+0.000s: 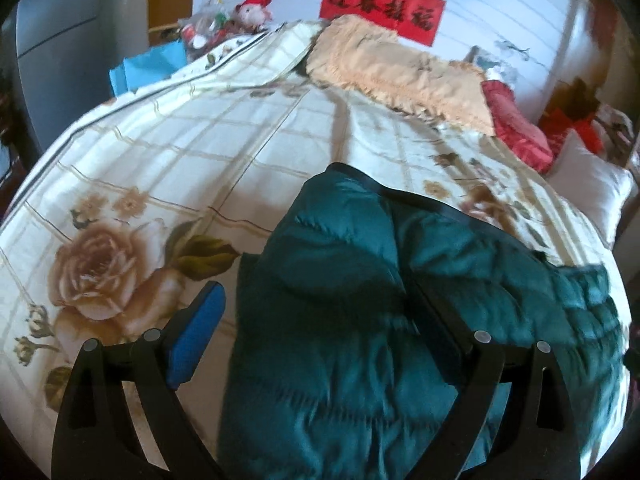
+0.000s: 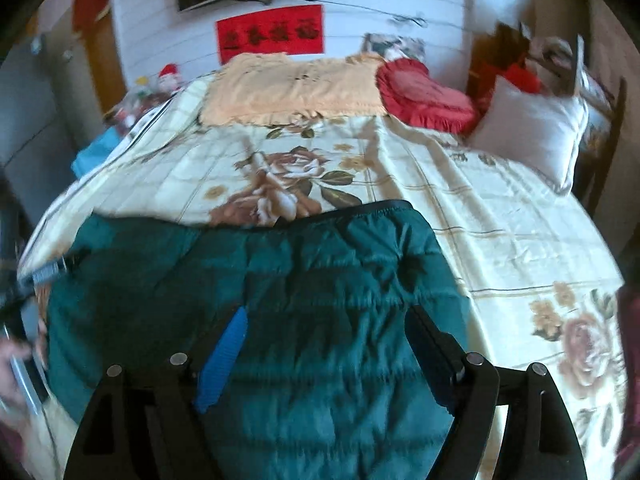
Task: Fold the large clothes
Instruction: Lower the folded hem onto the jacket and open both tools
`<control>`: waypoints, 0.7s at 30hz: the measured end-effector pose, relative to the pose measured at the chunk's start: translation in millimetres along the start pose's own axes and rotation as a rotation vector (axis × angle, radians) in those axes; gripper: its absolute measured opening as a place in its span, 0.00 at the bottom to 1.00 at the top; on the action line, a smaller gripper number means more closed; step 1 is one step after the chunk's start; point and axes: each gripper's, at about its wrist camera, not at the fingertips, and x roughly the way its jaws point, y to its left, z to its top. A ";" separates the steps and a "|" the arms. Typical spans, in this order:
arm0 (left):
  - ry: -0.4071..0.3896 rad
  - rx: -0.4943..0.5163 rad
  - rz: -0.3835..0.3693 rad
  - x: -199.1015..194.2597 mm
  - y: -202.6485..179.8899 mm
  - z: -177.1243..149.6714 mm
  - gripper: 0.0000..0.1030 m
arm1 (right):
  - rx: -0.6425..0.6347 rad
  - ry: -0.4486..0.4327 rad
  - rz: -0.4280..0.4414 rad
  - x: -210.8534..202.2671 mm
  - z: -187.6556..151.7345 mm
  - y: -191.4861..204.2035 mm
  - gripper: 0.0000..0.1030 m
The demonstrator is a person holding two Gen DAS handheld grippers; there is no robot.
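Note:
A dark teal quilted jacket point(image 1: 360, 320) lies in a folded bundle on the cream floral bedspread point(image 1: 160, 168), with a dark trim along its far edge. My left gripper point(image 1: 316, 320) hovers open over the jacket's left part. Its blue left pad point(image 1: 196, 340) stands over the bedspread, clear of the cloth. In the right wrist view the jacket point(image 2: 280, 272) spreads across the near bed point(image 2: 500, 220). My right gripper point(image 2: 326, 344) is open above its near right part, with nothing pinched between the pads.
A peach fringed throw point(image 2: 292, 88), a red ruffled cushion point(image 2: 424, 92) and a white pillow point(image 2: 532, 128) lie at the head of the bed. A red banner point(image 1: 380, 8) hangs on the wall. Toys point(image 1: 252, 12) and a blue bag point(image 1: 152, 64) sit beyond the far left edge. A hand point(image 2: 12, 364) shows at left.

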 end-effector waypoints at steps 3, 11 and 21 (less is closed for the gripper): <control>-0.020 0.011 -0.037 -22.9 4.4 -8.8 0.90 | -0.025 0.004 -0.007 -5.7 -13.8 1.8 0.77; 0.042 0.052 -0.024 -29.3 6.2 -49.5 0.90 | 0.001 0.051 -0.035 19.6 -45.7 -5.1 0.79; 0.067 0.043 -0.027 -26.0 12.1 -64.9 0.91 | 0.083 0.039 -0.008 -14.0 -54.5 -15.3 0.85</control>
